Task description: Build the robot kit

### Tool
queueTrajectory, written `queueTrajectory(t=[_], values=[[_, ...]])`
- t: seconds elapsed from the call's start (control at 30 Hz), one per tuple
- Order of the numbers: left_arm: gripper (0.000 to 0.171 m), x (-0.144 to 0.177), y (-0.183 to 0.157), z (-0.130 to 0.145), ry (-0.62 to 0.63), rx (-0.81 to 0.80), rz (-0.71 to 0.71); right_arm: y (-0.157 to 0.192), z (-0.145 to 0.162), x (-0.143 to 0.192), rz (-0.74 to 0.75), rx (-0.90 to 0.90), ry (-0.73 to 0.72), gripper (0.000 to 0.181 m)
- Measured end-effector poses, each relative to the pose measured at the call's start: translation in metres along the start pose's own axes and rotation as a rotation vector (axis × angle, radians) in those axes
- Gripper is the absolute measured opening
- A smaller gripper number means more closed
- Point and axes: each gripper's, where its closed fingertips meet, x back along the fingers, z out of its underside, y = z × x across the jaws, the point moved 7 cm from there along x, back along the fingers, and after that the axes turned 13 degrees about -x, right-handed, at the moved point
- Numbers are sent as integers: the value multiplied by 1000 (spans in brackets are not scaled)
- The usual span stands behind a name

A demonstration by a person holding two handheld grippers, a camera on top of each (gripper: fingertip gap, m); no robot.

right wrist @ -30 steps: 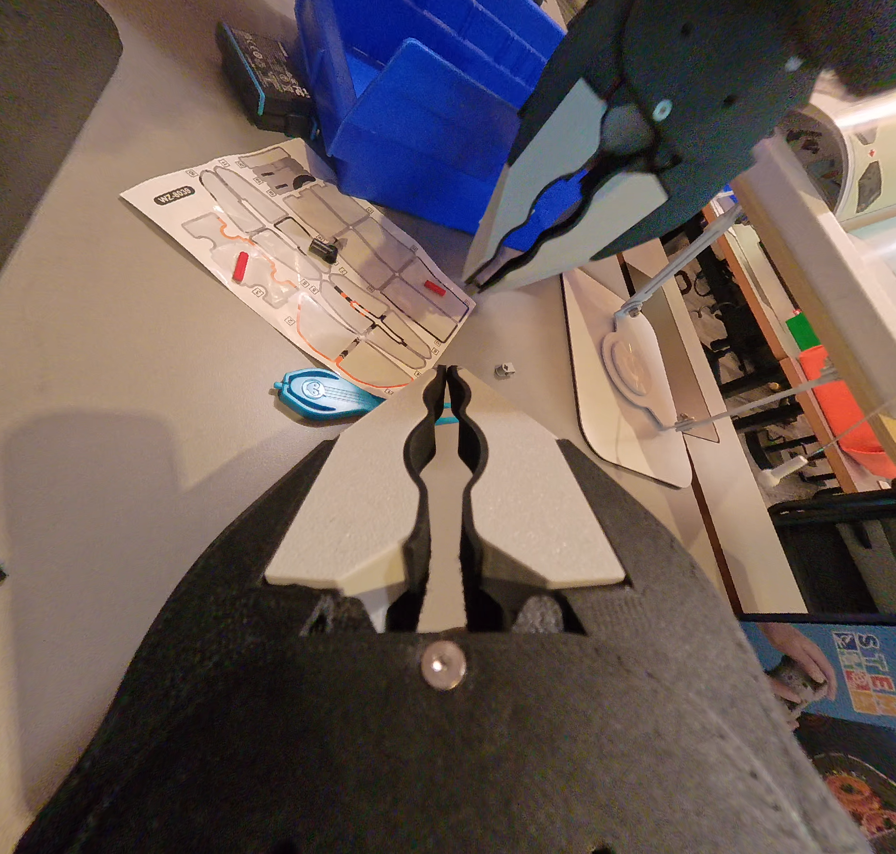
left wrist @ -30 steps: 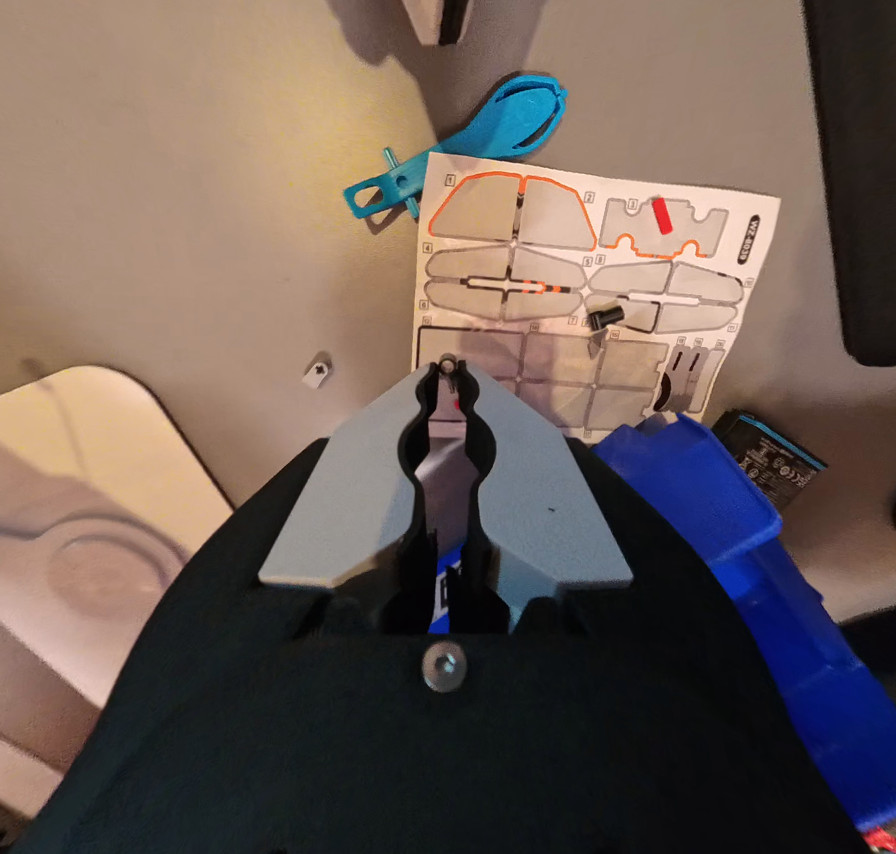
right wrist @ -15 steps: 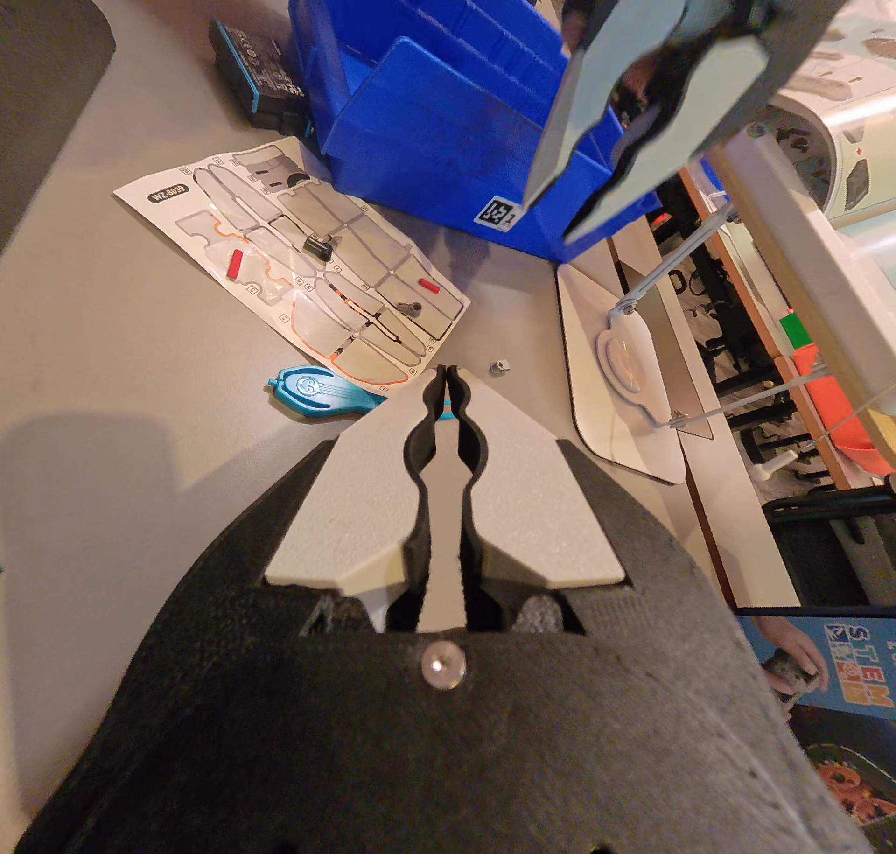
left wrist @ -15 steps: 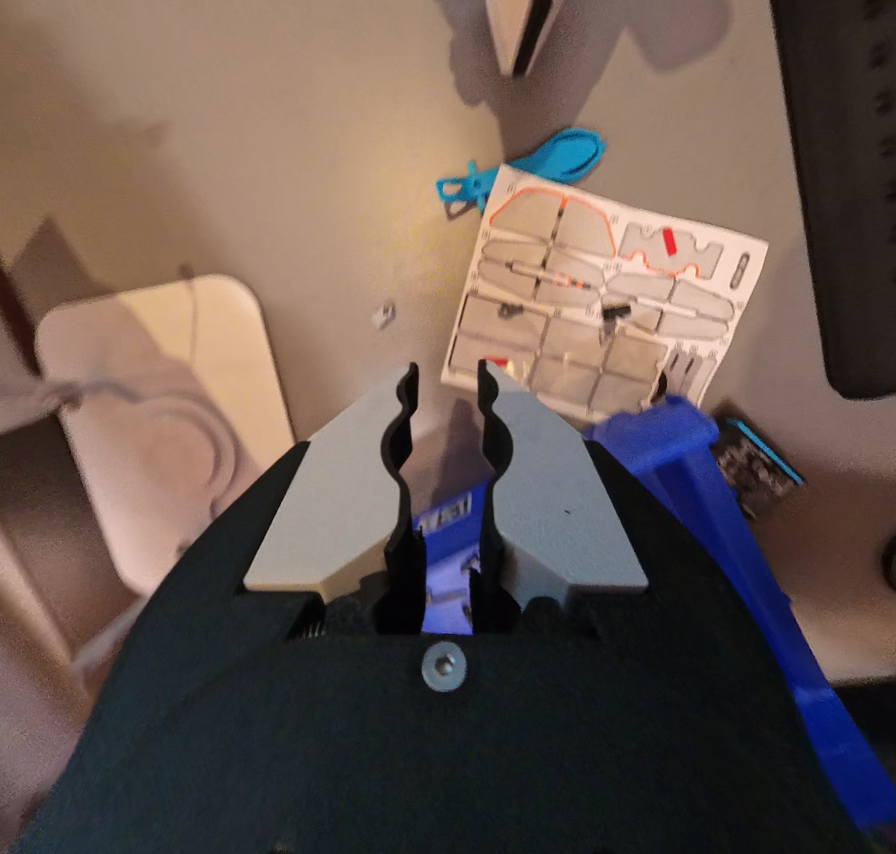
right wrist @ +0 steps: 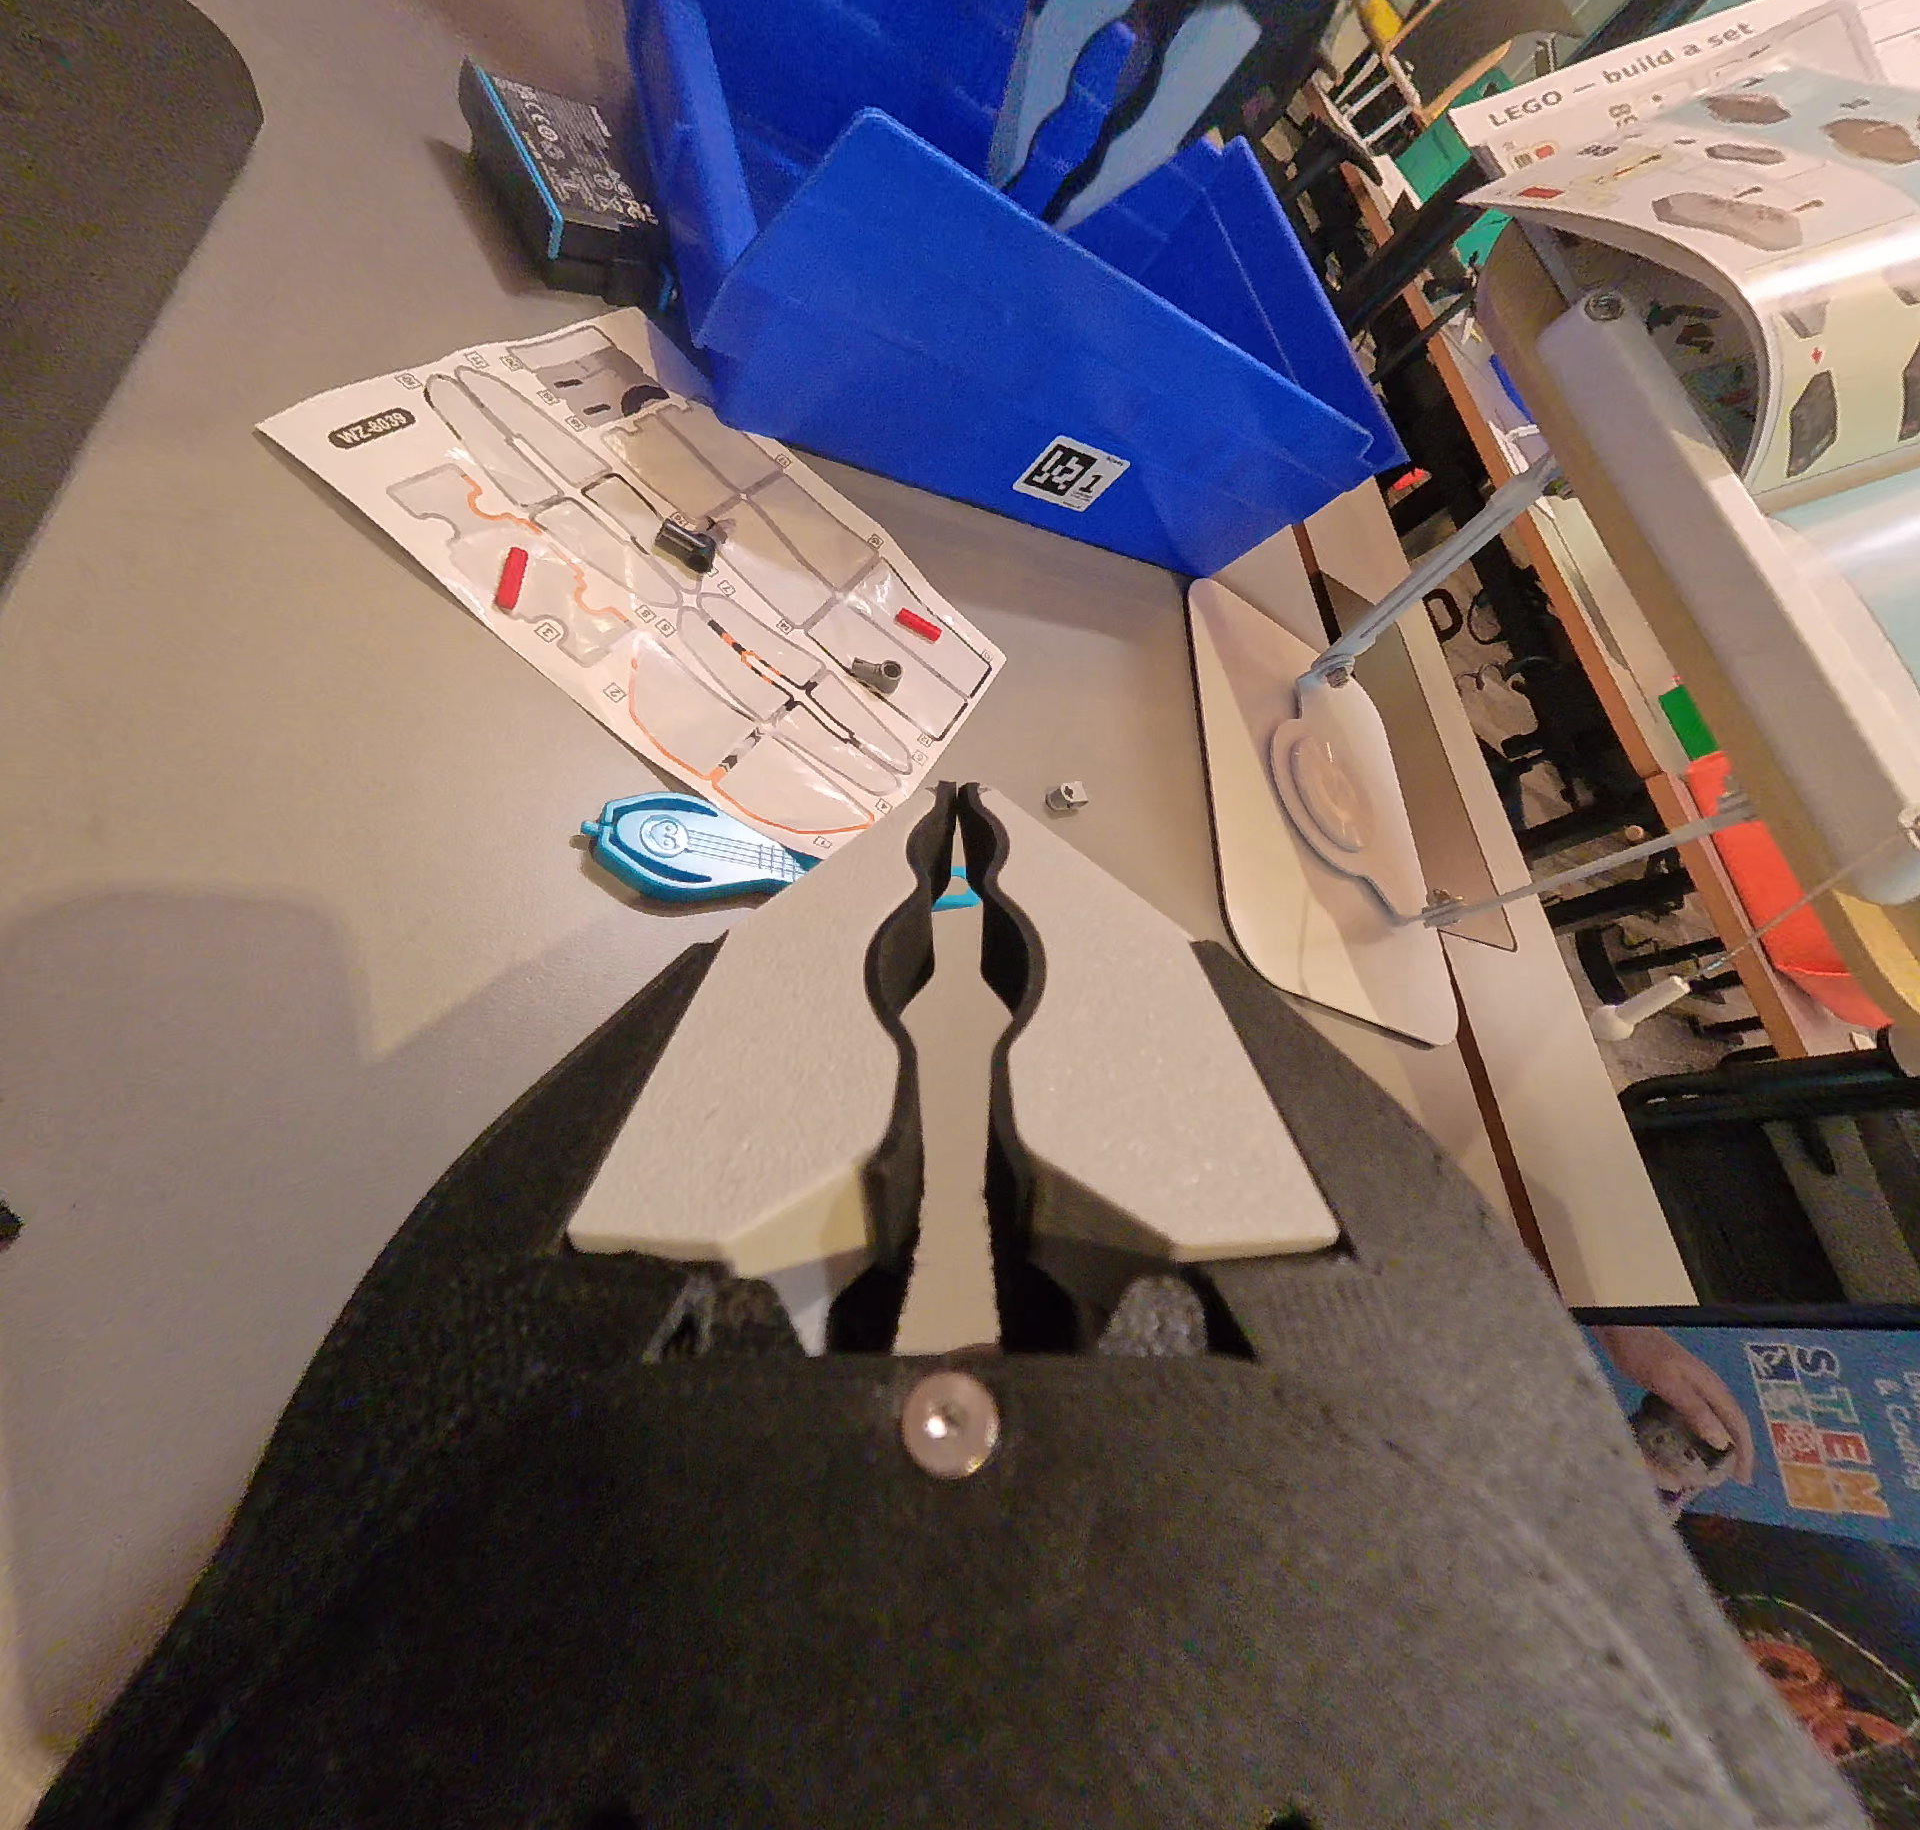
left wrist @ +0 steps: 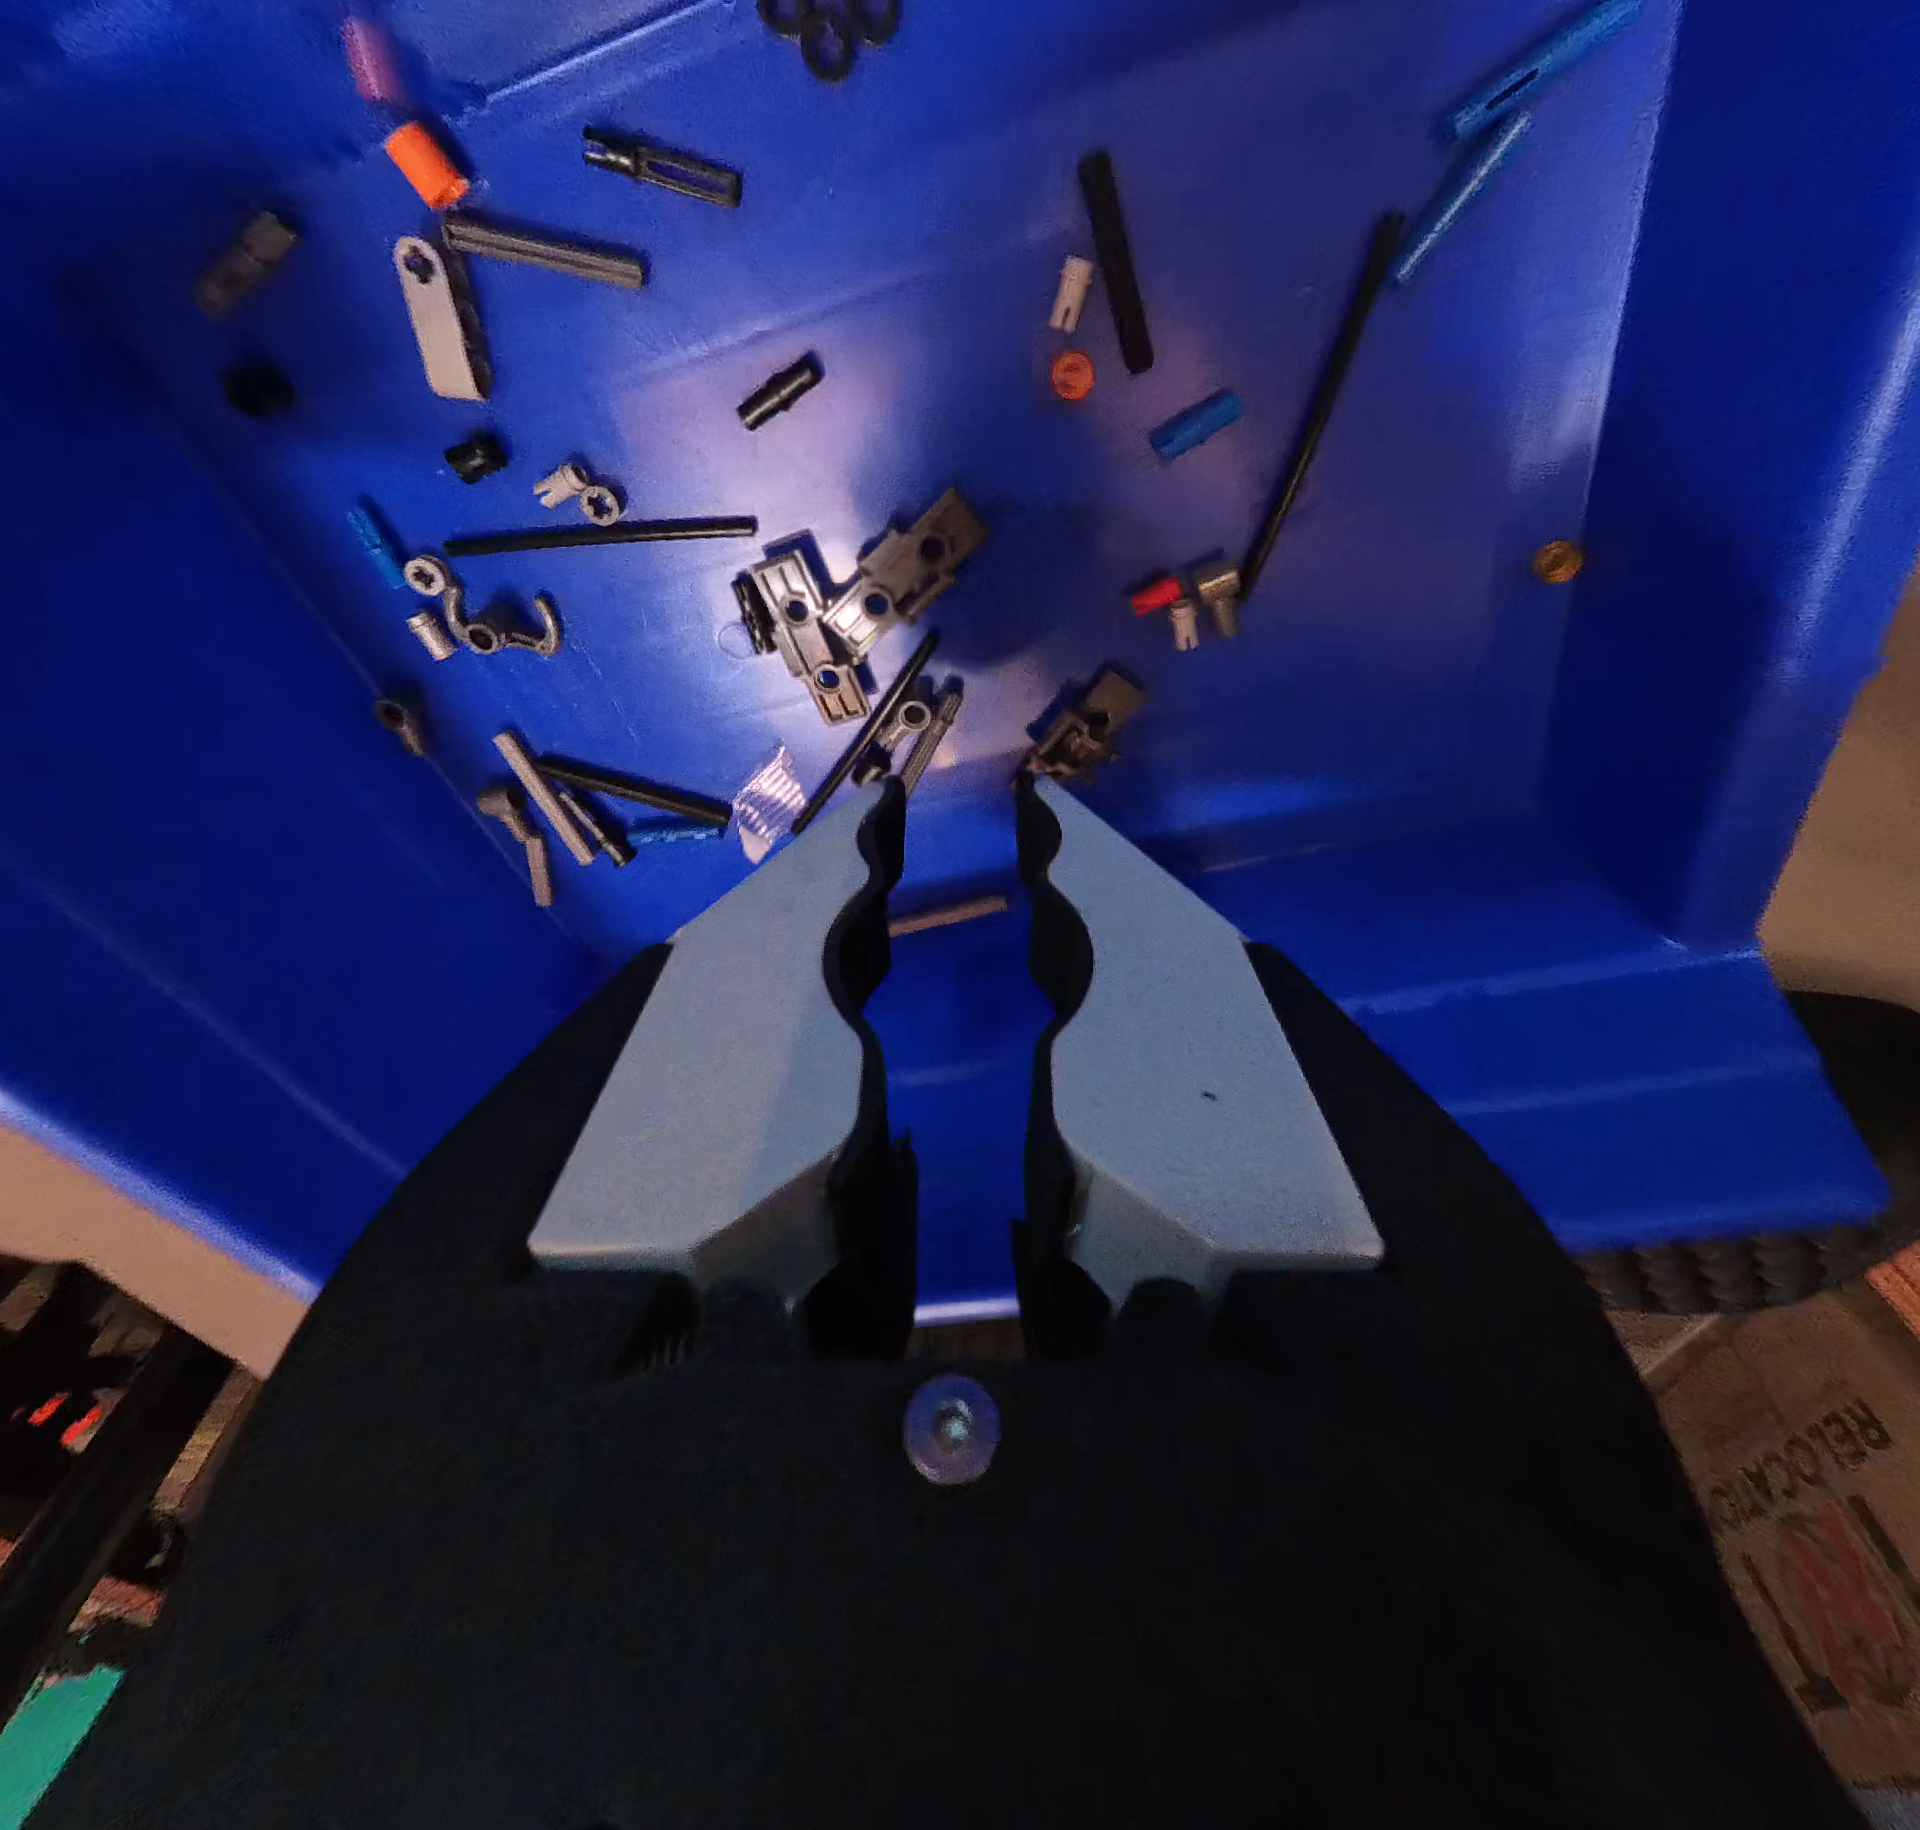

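Your left gripper (left wrist: 958,804) hangs with fingers spread and empty over the blue plastic bin (left wrist: 1714,533); the grey angled connector cluster (left wrist: 852,601) lies mid-frame, just above the tips. Come down straddling one piece only. Your right gripper (right wrist: 958,793), fingers pressed together, sits over the turquoise guitar-shaped plastic tool (right wrist: 686,850).

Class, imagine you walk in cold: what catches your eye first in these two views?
The bright blue plastic bin, strewn with small black, grey and orange building pieces, fills the left wrist view beyond the open left gripper. In the right wrist view, a white sticker sheet lies beside the bin, ahead of the shut right gripper.
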Motion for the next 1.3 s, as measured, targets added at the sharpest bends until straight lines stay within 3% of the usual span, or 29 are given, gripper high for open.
queueTrajectory(t=[0.17, 0.33, 0.4, 0.97, 1.17, 1.3], values=[[18, -14, 14, 9, -6, 10, -35, -2, 3, 1, -2, -6, 2, 0], [20, -3, 30, 26, -57, 76, -93, -2, 4, 1, -4, -9, 3, 0], [20, -3, 29, 24, -94, 79, -79, -2, 4, 1, -2, -8, 4, 0], [16, -38, 11, 8, -5, -26, 13, -1, 5, 0, -7, -7, 6, 0], [0, -36, 12, 6, -32, -22, 15, -1, 4, 1, -6, -6, 5, 0], [0, -36, 11, 4, -34, -28, 25, -2, 4, 1, -4, -4, 4, 0]])
